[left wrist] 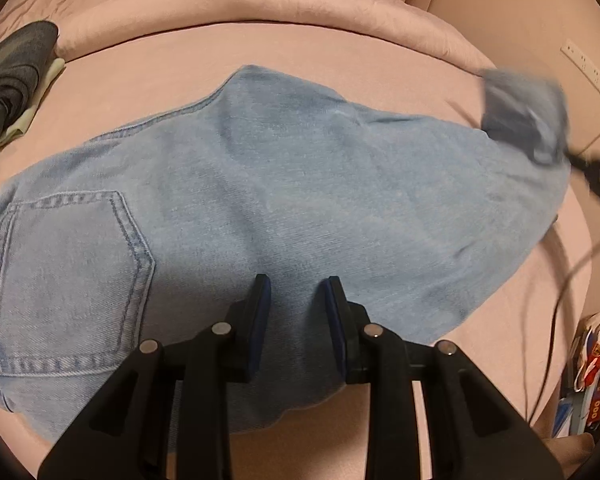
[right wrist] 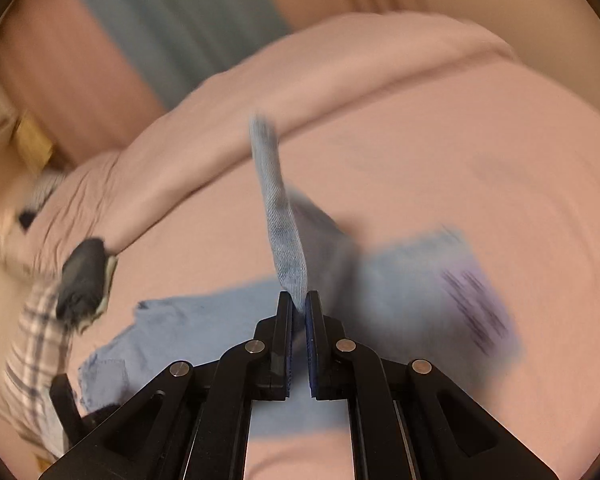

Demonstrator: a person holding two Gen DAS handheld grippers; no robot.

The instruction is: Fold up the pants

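The light blue pants (left wrist: 260, 184) lie spread on the pink bed sheet (left wrist: 140, 68), seat side up, with a stitched back pocket (left wrist: 66, 280) showing at the left of the left wrist view. The left gripper (left wrist: 298, 284) hovers low over the middle of the denim; its jaws stand a little apart, with only flat cloth seen between the blue pads, and whether they pinch a fold of it cannot be told from this view. At the right of the same view the right gripper (left wrist: 540, 140) is a blurred dark shape at the leg end of the pants, with a lifted piece of denim bunched around it.

In the right wrist view the right gripper (right wrist: 299, 300) has its jaws clamped together on a narrow strip of the pants (right wrist: 278, 216), which rises from the pads and stands up, while the remaining denim sags back to the sheet. A pale label with dark printed lines (right wrist: 476, 304) shows on the blurred cloth to the right. The whole view is smeared.

A rolled pink duvet (left wrist: 228, 4) runs along the far side of the bed. At the bed's far left corner sits a stack of folded dark garments (left wrist: 12, 76) on a pale one. A person's checked sleeve (right wrist: 36, 340) shows at the left edge of the right wrist view. No container can be made out on the bed
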